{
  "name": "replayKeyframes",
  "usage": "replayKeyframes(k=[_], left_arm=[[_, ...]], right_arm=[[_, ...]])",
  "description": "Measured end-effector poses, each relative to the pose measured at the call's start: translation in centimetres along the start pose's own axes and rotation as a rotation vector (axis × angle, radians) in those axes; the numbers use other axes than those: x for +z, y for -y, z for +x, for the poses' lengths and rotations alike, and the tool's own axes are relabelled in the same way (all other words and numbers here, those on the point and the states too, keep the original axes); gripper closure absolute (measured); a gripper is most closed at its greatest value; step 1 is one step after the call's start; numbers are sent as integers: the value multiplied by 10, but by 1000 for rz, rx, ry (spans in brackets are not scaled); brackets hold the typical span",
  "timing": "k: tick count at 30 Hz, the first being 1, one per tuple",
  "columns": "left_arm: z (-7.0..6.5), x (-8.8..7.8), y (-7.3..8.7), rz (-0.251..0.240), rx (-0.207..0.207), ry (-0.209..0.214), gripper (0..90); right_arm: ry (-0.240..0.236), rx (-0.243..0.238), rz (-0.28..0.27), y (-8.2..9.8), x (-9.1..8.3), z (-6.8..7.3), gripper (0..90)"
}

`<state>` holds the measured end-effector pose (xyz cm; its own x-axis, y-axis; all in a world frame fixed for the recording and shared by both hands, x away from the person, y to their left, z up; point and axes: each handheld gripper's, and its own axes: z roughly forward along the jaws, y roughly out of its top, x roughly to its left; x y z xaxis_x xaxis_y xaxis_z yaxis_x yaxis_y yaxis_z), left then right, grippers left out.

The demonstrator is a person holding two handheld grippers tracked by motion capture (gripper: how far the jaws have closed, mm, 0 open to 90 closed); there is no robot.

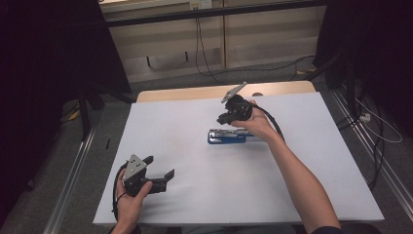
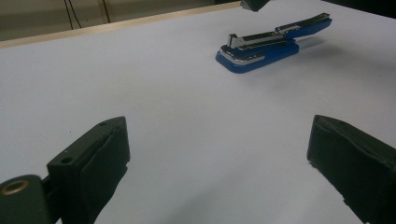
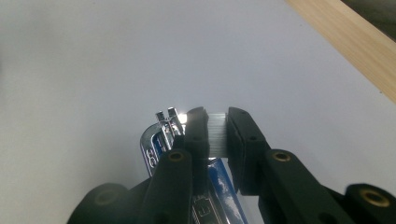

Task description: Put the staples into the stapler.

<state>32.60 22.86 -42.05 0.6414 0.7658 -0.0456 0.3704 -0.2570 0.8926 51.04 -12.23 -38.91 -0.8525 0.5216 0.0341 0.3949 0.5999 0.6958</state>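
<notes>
At the near left of the bench (image 1: pixel 160 214) we see the left hand-held gripper (image 1: pixel 157 174), held low with its jaws spread wide and nothing between them; in the left gripper view it (image 2: pixel 217 158) looks out across bare white surface toward the blue stapler (image 2: pixel 273 44), which lies well apart from it, up and to the right. Moving across, the stapler (image 1: pixel 226 136) rests flat near the middle of the bench, its long axis running left to right across the surface, with its top arm lifted open so the metal staple channel shows. Directly above its right part we find the right hand-held gripper (image 1: pixel 229 117), pointed down, clearly the nearer of the two. In the right gripper view its jaws (image 3: pixel 218 135) are drawn close and pinch a small pale strip (image 3: pixel 216 133), which we take to be a bar of staples, just over the stapler's open channel (image 3: pixel 166 121). We judge the coming move depends on lining that strip up with the channel's length.
</notes>
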Motion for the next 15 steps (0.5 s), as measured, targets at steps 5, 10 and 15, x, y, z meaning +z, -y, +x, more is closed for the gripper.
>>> replayKeyframes(k=[5,10,15], left_arm=[[0,0,0,-1,0,0,60],[0,0,0,0,1,2,61],[0,0,0,2,2,1,61]], right_arm=[[-24,-29,13,0,4,3,793],[-53,-46,8,-3,6,5,793],[-74,-83,23,-7,10,10,793]])
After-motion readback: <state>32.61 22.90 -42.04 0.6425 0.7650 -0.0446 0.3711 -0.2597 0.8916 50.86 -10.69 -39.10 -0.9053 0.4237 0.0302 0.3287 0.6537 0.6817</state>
